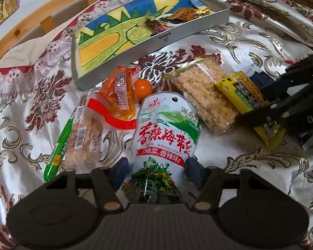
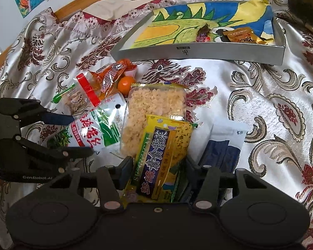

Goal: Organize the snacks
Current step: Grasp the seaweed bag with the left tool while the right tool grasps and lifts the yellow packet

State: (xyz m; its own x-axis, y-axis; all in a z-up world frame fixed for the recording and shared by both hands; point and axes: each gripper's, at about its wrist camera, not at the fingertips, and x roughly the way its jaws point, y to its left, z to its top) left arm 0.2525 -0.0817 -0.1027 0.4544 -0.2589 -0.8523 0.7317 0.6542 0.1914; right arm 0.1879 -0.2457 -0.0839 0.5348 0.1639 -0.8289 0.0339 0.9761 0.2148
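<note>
Two packets in hand at once. White seaweed packet (image 1: pixel 165 129) lies on the patterned cloth (image 1: pixel 250 48), lower end between the fingers of the left gripper (image 1: pixel 156 164); pads sit at both edges, seemingly pinching it. Yellow biscuit packet (image 2: pixel 158 156) lies partly over the clear bag of puffed rice (image 2: pixel 154 106), with the right gripper (image 2: pixel 159 166) closed on its near end, pads against both sides. Dark blue packet (image 2: pixel 221 148) just beside on the right, touching or nearly so. Grey tray (image 2: pixel 198 51) sits well apart at the far side, already holding two small wrapped snacks (image 2: pixel 237 35). Judgement: lift phase next. Soft packets buckle, so grip firmly near the seam and raise straight up before travelling. Lift the yellow one clear so the rice bag is not dragged. Keep the two grippers apart over the tray; lay packets flat in the bare left part.
</note>
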